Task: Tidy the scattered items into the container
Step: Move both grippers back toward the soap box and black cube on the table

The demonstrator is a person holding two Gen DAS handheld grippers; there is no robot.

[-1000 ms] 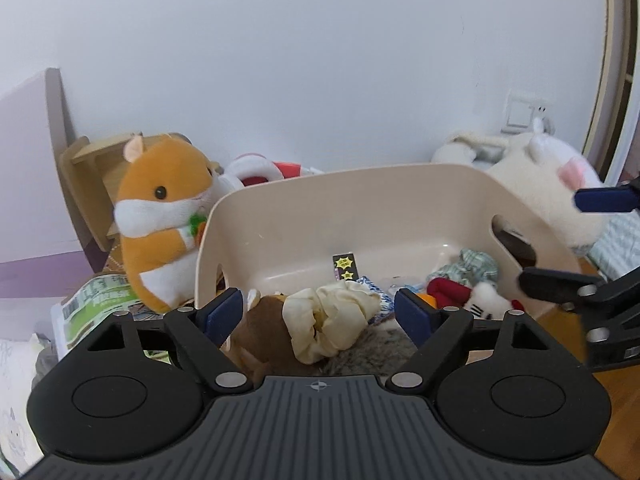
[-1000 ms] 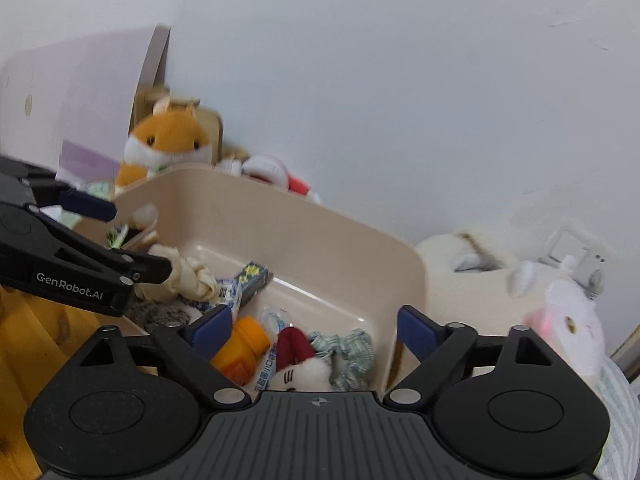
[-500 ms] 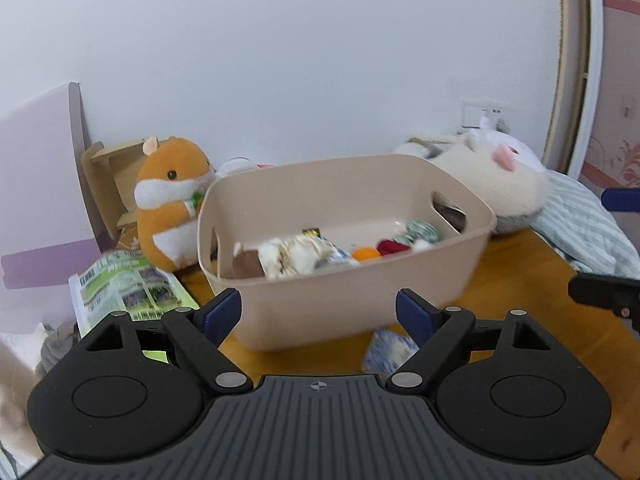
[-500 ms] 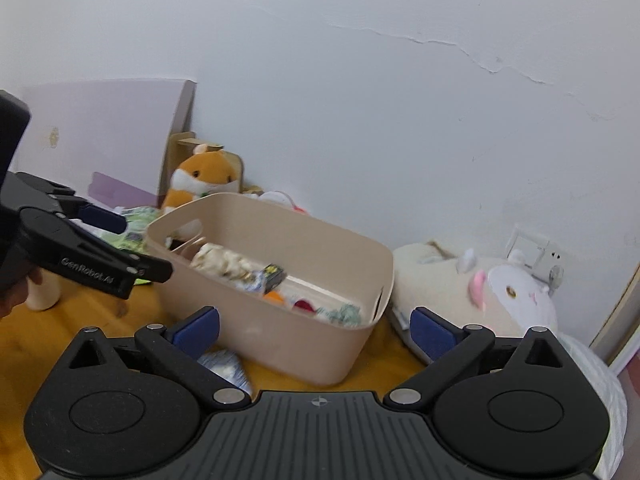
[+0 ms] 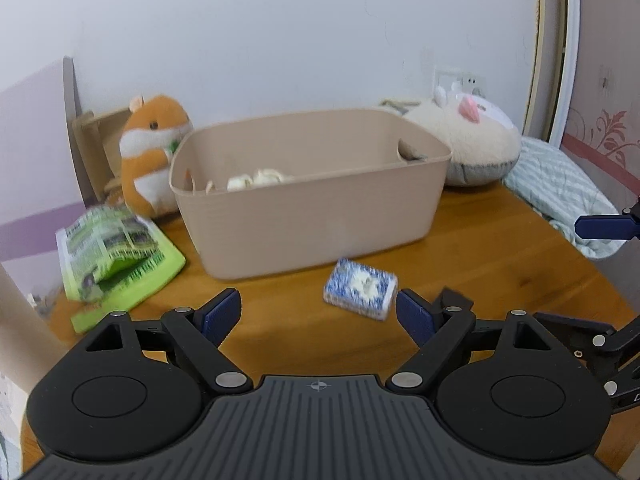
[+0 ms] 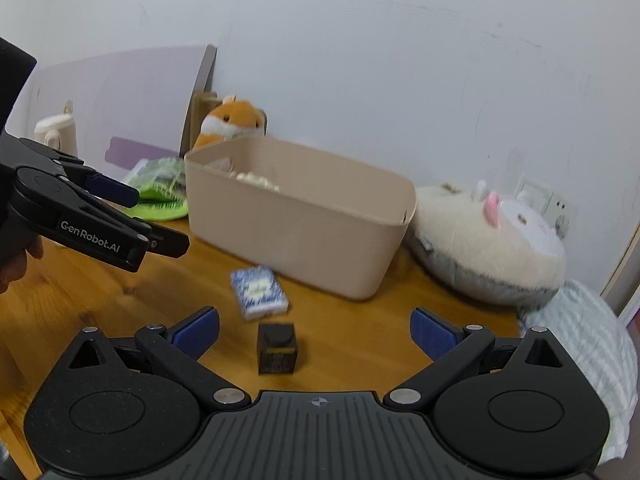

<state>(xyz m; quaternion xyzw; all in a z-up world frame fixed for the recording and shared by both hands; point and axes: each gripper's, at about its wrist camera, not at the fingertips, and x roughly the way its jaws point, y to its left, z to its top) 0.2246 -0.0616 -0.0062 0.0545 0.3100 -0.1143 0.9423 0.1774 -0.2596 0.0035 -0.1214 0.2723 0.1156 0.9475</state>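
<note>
Left wrist view shows the beige plastic container (image 5: 308,196) standing on the wooden counter (image 5: 500,280), with a few pale items already lying inside it; only their tops clear the rim, so I cannot say what they are. Just in front of the container, on bare wood, lies a blue-and-white patterned tissue pack (image 5: 361,289), not yet put away. The left gripper (image 5: 318,316) hangs above the counter with its jaws spread and nothing between them; the tissue pack sits just ahead of its right pad.

From the right wrist view, a small dark box (image 6: 277,348) rests on the counter nearer the camera than the tissue pack (image 6: 259,292), close beside it but apart. The right gripper (image 6: 314,330) is released too, jaws wide, with the dark box lying in the gap ahead of them but untouched.

My reading is that the tidying is partly done: some things are in the container, while at least the tissue pack and the dark box remain out. A green-printed packet (image 5: 110,256) lies left of the container, and an orange hamster plush (image 5: 154,152) and a cream plush (image 5: 468,140) sit behind it; whether these belong to the job I cannot tell.
</note>
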